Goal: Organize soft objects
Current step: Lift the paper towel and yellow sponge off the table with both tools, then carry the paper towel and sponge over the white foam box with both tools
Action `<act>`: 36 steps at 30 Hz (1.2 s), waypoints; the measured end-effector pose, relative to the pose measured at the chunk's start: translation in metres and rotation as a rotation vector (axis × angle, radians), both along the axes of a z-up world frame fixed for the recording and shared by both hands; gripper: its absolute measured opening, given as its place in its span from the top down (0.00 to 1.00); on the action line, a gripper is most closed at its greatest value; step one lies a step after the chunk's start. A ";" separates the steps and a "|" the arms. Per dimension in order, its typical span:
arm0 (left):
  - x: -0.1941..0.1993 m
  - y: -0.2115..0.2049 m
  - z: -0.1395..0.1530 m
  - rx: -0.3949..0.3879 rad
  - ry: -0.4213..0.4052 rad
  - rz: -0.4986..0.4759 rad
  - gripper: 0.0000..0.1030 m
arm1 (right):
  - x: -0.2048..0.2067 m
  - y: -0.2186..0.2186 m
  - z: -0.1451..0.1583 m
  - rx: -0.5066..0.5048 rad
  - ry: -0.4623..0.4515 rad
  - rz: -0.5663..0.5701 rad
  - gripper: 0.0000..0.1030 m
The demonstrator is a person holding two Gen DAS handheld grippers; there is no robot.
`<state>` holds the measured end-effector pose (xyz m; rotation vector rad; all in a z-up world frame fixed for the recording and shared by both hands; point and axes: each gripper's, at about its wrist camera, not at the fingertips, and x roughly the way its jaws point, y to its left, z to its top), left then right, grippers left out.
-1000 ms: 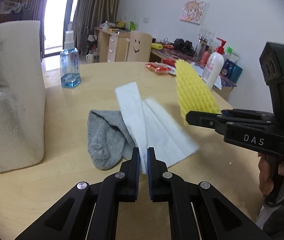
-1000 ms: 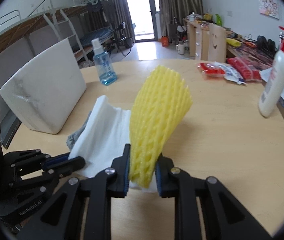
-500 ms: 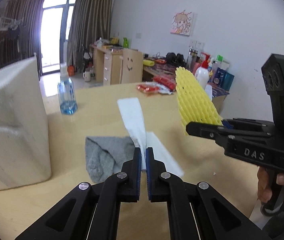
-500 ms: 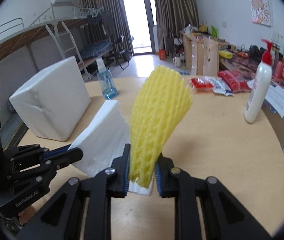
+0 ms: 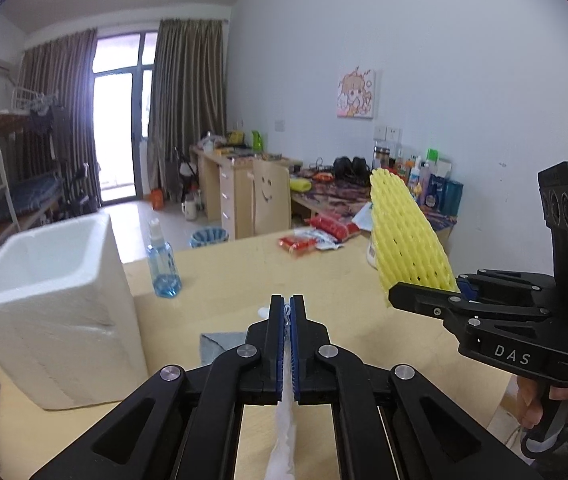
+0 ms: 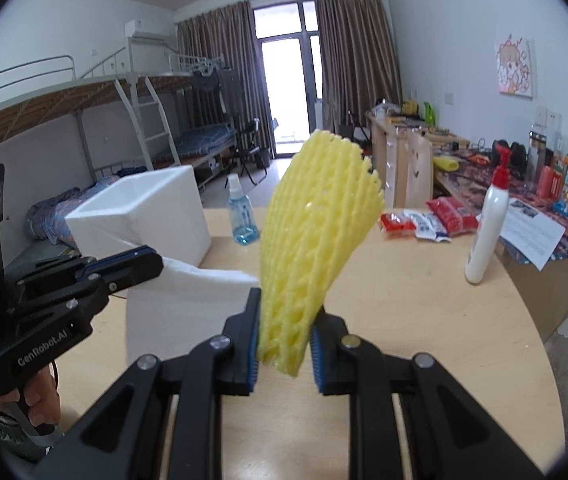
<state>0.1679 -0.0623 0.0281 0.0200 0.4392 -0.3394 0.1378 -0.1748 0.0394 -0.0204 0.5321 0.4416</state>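
My left gripper is shut on a white foam sheet, lifted off the round wooden table; the sheet hangs below the jaws and shows broad in the right wrist view. My right gripper is shut on a yellow foam fruit net, held upright above the table; it also shows in the left wrist view. A grey sock lies on the table under my left gripper. An open white foam box stands at the left.
A blue spray bottle stands behind the box. Red snack packets and a white pump bottle sit at the table's far right side. A cluttered desk and a chair stand beyond the table.
Both grippers have risen and levelled out. The white sheet has come up off the table in my left gripper; the sock stays behind. The box's open top has come into view.
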 end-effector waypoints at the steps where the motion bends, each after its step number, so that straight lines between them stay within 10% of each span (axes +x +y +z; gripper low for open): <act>1: -0.005 0.000 0.002 0.006 -0.012 0.003 0.98 | -0.003 0.000 0.002 0.002 -0.008 0.000 0.76; 36: -0.092 0.085 0.045 0.014 -0.153 0.272 0.98 | -0.036 0.062 0.022 0.024 -0.117 0.192 0.76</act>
